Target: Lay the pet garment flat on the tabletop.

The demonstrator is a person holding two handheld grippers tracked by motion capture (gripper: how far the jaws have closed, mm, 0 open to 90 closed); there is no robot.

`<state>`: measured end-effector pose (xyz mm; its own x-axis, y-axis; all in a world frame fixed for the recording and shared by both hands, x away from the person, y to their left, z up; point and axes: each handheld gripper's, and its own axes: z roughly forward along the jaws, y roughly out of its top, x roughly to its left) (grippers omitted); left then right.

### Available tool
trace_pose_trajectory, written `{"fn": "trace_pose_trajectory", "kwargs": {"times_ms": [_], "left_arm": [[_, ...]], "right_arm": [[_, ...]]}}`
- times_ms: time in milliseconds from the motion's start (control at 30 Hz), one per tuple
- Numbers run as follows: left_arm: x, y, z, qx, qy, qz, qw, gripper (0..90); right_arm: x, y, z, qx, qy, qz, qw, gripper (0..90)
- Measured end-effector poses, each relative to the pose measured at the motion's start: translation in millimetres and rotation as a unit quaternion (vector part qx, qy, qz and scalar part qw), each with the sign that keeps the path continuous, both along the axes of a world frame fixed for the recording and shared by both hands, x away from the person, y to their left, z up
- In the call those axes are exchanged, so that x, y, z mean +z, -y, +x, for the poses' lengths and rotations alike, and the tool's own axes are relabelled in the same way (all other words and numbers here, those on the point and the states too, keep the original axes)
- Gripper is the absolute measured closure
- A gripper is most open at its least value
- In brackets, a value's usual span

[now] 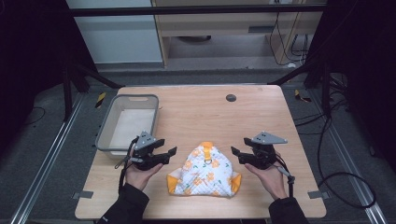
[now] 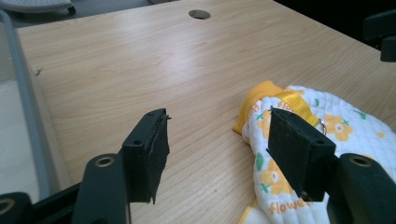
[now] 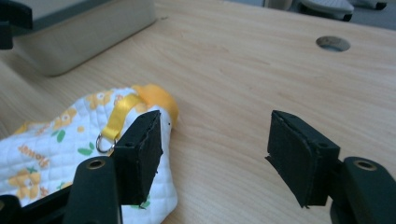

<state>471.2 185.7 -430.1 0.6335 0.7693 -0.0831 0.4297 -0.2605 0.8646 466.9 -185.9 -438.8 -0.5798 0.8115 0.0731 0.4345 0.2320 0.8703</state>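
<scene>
High view: quilted bib [image 1: 205, 171] lower centre on table [image 1: 261, 112], midway between left gripper [image 1: 164, 154] and right gripper [image 1: 242, 154], equally near; bin [image 1: 105, 128] left.
Left gripper view: jaws wide, empty; bib lower right.
Right gripper view: jaws wide, empty; bib lower left.

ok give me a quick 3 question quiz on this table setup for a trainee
1. True or false: the left gripper is shut on the quilted cloth.
2. Where does the grey bin sit? A) far-right corner B) left side of the table C) on the cloth
3. Fill in: a yellow strap on the cloth carries a small metal ____.

Key: 1 false, both it and the right gripper are open and apart from the cloth; 2 B; 3 ring.
</scene>
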Motion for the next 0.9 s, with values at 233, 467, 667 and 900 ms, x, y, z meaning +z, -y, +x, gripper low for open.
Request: {"fn": "trace_pose_trajectory", "kwargs": {"times_ms": [233,467,667,900], "left_arm": [[-16.9,14.0,7.1,-0.010,-0.016,0.019,0.9996,39.9],[-30.8,31.1,7.7,-0.040,-0.042,0.038,0.9976,39.3],[-43.0,41.3,8.2,-0.052,-0.058,0.047,0.9958,41.8],[-53.5,48.9,8.1,-0.066,-0.080,0.054,0.9932,52.2]], "right_arm": [[-15.7,-6.9,0.8,0.015,-0.025,-0.021,0.9994,38.7],[-27.5,-17.9,-2.4,0.038,-0.041,-0.037,0.9977,40.0],[-33.3,-23.6,-0.5,0.049,-0.058,-0.032,0.9966,43.1],[-39.6,-30.1,0.7,0.071,-0.074,-0.033,0.9942,55.6]]}}
